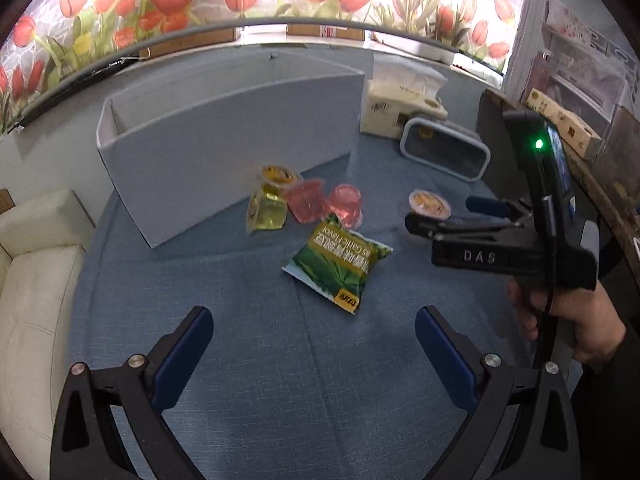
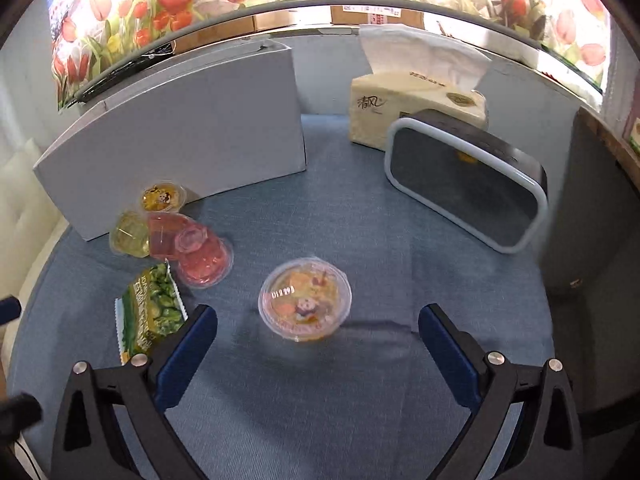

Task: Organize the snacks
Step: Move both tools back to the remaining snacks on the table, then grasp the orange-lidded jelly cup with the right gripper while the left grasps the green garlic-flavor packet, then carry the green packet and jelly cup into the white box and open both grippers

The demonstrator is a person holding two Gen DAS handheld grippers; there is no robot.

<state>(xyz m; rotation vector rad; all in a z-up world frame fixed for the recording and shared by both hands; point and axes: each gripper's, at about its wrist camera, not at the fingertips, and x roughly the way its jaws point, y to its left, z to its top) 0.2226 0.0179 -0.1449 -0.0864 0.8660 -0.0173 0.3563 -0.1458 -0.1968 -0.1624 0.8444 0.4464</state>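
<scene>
With both grippers [image 1: 312,344] [image 2: 318,344] spread wide and empty, the jelly cup [image 2: 305,299] at frame centre is best straddled squarely, then lifted to the box [image 2: 180,128] at upper left.

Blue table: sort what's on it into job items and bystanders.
For the job:
green snack packet
pink jelly cups
yellow jelly cups
orange jelly cup
grey box

Just lying about:
tissue pack
speaker
</scene>
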